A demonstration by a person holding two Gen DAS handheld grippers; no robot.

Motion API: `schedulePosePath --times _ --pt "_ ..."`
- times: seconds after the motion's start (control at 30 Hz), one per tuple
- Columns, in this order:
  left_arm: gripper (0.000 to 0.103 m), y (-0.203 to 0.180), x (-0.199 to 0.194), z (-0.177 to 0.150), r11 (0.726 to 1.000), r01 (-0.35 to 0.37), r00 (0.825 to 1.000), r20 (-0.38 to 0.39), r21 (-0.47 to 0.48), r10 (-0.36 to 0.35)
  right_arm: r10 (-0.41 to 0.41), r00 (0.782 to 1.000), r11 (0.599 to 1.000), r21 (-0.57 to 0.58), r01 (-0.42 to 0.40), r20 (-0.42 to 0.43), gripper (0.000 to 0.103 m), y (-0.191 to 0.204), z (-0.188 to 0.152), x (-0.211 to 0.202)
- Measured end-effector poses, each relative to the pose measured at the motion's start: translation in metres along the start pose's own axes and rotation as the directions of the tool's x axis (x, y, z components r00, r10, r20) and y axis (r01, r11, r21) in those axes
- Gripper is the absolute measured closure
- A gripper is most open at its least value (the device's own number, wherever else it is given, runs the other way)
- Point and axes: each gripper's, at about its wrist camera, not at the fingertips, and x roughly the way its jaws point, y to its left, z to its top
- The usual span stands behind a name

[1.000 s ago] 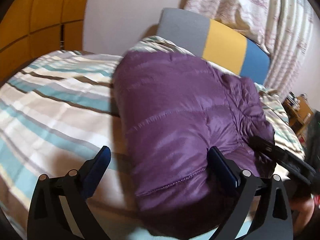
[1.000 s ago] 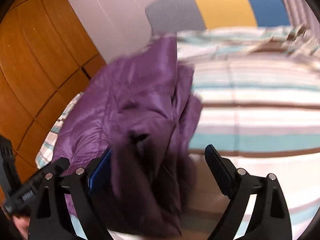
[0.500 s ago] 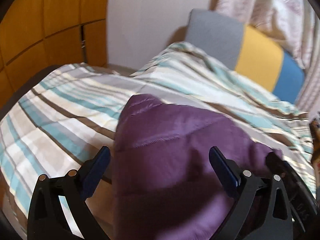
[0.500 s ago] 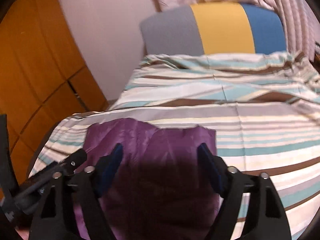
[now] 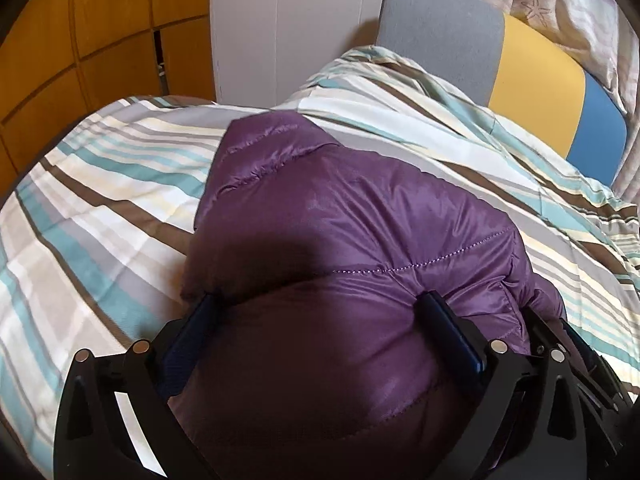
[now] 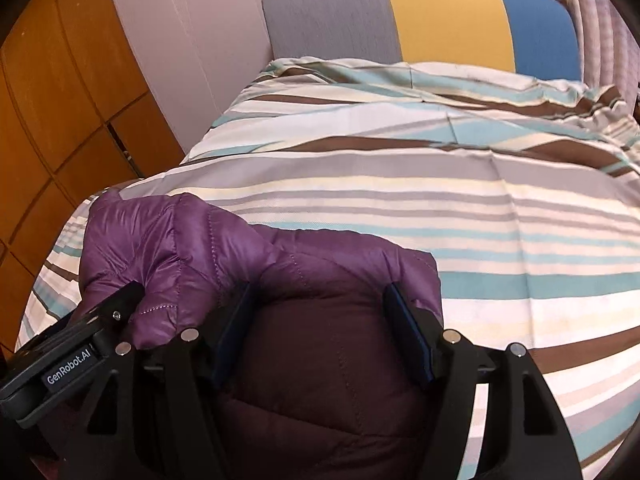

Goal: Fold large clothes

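Purple puffer jacket (image 5: 352,240) lay bunched on striped duvet (image 5: 100,200), filling lower centre of both views, long axis running toward upper left. Left gripper (image 5: 320,304) spread wide, padding bulging between fingers. Right gripper (image 6: 320,300) closing, jacket between jaws. Both grippers equally near.
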Motion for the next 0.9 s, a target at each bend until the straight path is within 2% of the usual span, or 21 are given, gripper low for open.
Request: schedulePosePath --times 0.2,0.3,0.33,0.4,0.5,0.57,0.7,0.77,0.9 --pt "0.003 0.001 -0.009 -0.005 1.0 0.009 0.999 0.032 0.0 -0.009 0.015 0.999 1.0 0.003 -0.015 0.036 0.034 -0.003 -0.006 -0.011" --pt "0.003 0.004 -0.03 -0.014 0.999 0.033 0.998 0.055 0.008 -0.034 0.018 0.997 1.0 -0.002 -0.018 0.073 0.027 -0.004 -0.011 -0.023" --pt "0.003 0.005 -0.037 -0.018 0.999 0.045 0.997 0.059 0.005 -0.046 0.016 0.996 1.0 -0.003 -0.016 0.088 0.022 -0.005 -0.014 -0.03" --pt "0.003 0.009 -0.053 -0.031 0.997 0.077 0.995 0.07 -0.011 -0.076 0.001 0.991 1.0 -0.008 0.0 0.137 0.015 -0.007 -0.026 -0.049" --pt "0.003 0.013 -0.08 -0.06 0.993 0.12 0.986 0.115 -0.003 -0.118 0.011 0.986 1.0 -0.023 -0.008 0.166 0.016 -0.008 -0.045 -0.07" --pt "0.003 0.011 -0.095 -0.083 0.991 0.128 0.983 0.127 0.041 -0.132 0.02 0.984 1.0 -0.016 -0.017 0.176 0.016 -0.011 -0.059 -0.085" --pt "0.003 0.011 -0.117 -0.122 0.984 0.112 0.976 0.173 0.137 -0.135 0.046 0.99 0.999 -0.015 -0.044 0.136 0.015 -0.015 -0.084 -0.111" --pt "0.003 0.015 -0.123 -0.134 0.983 0.13 0.973 0.175 0.13 -0.152 0.045 0.993 0.999 -0.031 -0.042 0.11 0.014 -0.016 -0.097 -0.122" --pt "0.003 0.027 -0.131 -0.146 0.976 0.198 0.97 0.122 0.094 -0.209 0.051 0.996 0.998 -0.033 -0.048 0.078 0.014 -0.021 -0.118 -0.141"
